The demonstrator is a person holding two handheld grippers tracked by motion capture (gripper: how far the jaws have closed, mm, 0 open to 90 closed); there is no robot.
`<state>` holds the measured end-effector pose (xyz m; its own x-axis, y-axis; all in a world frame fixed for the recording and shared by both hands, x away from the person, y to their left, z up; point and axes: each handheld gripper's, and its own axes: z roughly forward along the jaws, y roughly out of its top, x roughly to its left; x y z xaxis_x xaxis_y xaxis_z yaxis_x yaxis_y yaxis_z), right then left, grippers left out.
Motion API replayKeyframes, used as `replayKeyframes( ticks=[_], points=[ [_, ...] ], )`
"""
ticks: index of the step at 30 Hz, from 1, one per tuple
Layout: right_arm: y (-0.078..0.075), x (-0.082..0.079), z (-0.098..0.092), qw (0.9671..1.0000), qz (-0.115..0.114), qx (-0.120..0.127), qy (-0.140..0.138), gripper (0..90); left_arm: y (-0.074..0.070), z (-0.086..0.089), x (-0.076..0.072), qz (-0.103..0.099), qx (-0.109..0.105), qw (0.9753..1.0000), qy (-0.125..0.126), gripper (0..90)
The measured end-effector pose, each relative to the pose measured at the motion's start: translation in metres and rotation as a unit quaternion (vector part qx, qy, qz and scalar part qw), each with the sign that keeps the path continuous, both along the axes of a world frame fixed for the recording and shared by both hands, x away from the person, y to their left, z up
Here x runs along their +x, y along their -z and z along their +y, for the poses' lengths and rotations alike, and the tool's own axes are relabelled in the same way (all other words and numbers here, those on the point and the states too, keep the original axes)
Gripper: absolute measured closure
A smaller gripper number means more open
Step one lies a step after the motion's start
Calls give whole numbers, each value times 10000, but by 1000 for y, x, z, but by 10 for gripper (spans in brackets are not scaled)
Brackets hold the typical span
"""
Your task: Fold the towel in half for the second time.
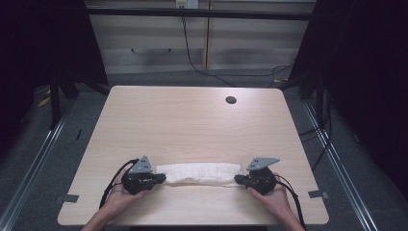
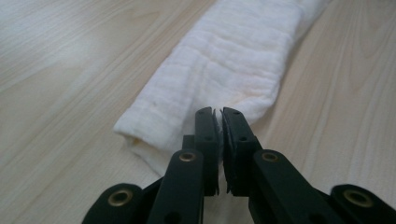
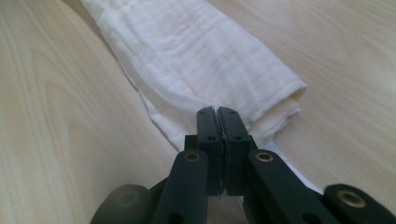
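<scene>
We log: folded white cloth (image 1: 199,173) on table (image 1: 192,125); left gripper (image 2: 218,122), right gripper (image 3: 218,119) each pinching cloth end, pinched edges hidden; no legible writing.

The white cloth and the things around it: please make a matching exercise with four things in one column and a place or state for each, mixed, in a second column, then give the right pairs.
Things:
1. white cloth
2. left gripper
3. right gripper
4. round hole

Places or states:
A. shut on the cloth's right end
B. in the table top, far side, towards the right
C. folded into a long strip, lying across the near part of the table
D. shut on the cloth's left end

Right pairs: 1-C, 2-D, 3-A, 4-B
</scene>
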<state>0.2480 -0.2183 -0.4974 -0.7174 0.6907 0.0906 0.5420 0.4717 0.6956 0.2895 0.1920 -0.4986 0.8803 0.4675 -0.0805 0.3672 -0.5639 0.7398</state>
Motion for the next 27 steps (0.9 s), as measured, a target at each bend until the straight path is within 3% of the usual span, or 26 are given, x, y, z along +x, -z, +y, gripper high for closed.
replayKeyframes(
  ticks=[6,8,11,15,17,21,27],
  points=[
    [0,-1,-6,9996,-111,-194,159,888,1,-3,2,-193,68,9998,-33,857],
    [0,3,-5,9990,-225,-308,245,888,2,-5,8,-209,49,9997,-97,857],
    [1,12,-5,9985,-278,-277,375,886,3,-7,15,-115,-50,9997,-218,855],
    [4,19,-9,9987,-218,-25,460,869,4,-5,19,77,-253,9994,-243,831],
    [4,20,-10,9987,-115,159,465,810,4,-3,22,188,-299,9990,-262,811],
    [1,20,-11,9984,-60,360,423,761,2,-2,19,239,-328,9988,-268,735],
    [-9,15,-16,9954,-89,849,435,663,-6,1,13,301,-481,9979,-296,576]
  ],
)
